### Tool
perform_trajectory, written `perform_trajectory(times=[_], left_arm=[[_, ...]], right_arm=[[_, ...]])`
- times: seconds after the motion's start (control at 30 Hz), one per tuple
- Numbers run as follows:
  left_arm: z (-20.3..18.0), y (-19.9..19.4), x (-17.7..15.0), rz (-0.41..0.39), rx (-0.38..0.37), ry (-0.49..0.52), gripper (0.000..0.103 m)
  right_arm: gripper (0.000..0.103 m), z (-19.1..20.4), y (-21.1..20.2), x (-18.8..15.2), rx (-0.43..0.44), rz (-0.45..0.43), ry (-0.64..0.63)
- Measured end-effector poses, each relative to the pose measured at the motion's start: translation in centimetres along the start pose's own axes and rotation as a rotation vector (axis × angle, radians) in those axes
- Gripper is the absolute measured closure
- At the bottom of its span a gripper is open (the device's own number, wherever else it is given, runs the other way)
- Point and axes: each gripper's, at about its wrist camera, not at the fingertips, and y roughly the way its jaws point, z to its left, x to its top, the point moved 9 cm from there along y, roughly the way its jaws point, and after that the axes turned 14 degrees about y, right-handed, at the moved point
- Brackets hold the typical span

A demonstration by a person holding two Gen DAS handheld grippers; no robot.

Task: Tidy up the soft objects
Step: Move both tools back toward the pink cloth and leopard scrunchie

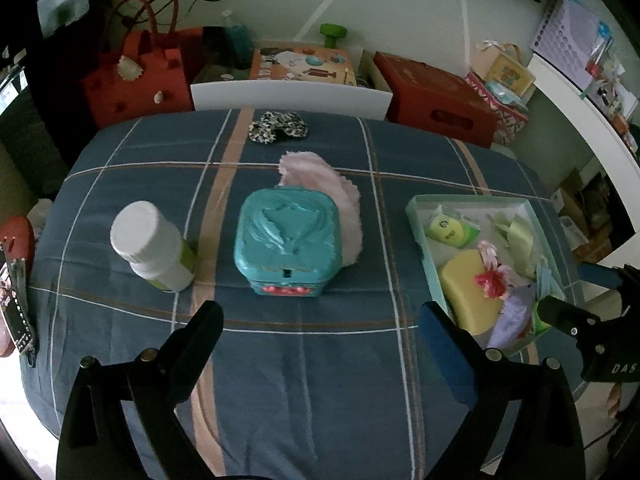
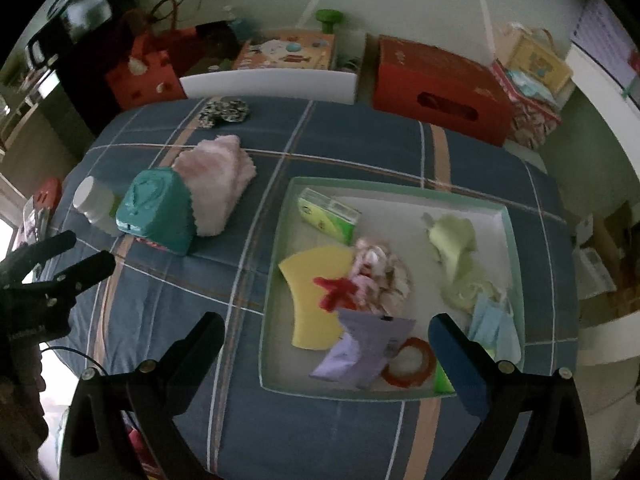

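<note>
A pale green tray (image 2: pixel 276 272) on the blue plaid cloth holds soft things: a yellow sponge (image 2: pixel 312 304), a lilac cloth (image 2: pixel 360 348), a green cloth (image 2: pixel 456 252), a tissue pack (image 2: pixel 328 216), a red scrunchie (image 2: pixel 408 362). A pink fluffy cloth (image 1: pixel 332 192) lies behind a teal box (image 1: pixel 288 236). A leopard scrunchie (image 1: pixel 278 126) lies at the far edge. My left gripper (image 1: pixel 320 316) is open and empty, in front of the teal box. My right gripper (image 2: pixel 326 330) is open and empty, above the tray's near side.
A white bottle (image 1: pixel 154 246) stands left of the teal box. The tray (image 1: pixel 416 208) sits at the right in the left wrist view. Red boxes (image 1: pixel 436 100), a red bag (image 1: pixel 140 76) and a white board (image 1: pixel 292 98) stand behind the table.
</note>
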Motion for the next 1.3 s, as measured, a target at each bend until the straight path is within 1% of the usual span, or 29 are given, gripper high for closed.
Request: perform_trajectory(times=[0.2,0.43,0.63,0.8,0.9,1.07,1.2,1.3], left_arm=[[1.6,-0.3,0.3,-0.003,0.014,-0.002,0.005],[3.7,-0.5,1.2,-0.008,0.03,-0.01,0.005],[6.3,-1.1,2.7,-0.039,0.044,-0.027,0.005],[8.1,-1.2,3.7,-0.068,0.022,-0.049,0.005],[8.6,-1.0,3.8,-0.066,0.017,-0.042,0.005],[9.5,-0.5,4.3,-0.055,-0.007,-0.052,0.005],[10.4,-0.6,5.2,-0.061,0.006,-0.044,0.005],[11.5,-1.0,6.3,-0.087,0.021,-0.044,0.005]], right_arm=[[0.0,2.2,0.5,0.4,0.027,-0.001,-0.018],[0.0,4.1,1.3,1.4,0.036,0.006,-0.02],[0.0,6.0,1.3,2.8,0.065,0.007,-0.006],[0.0,7.5,0.8,4.6,0.093,-0.009,0.002],[0.0,8.1,0.5,5.9,0.113,-0.011,0.017],[0.0,8.5,0.1,8.2,0.115,-0.028,0.046],[0.0,8.7,-0.2,10.0,0.116,-0.034,0.068],[0.0,9.1,-0.7,11.5,0.137,-0.053,0.081]])
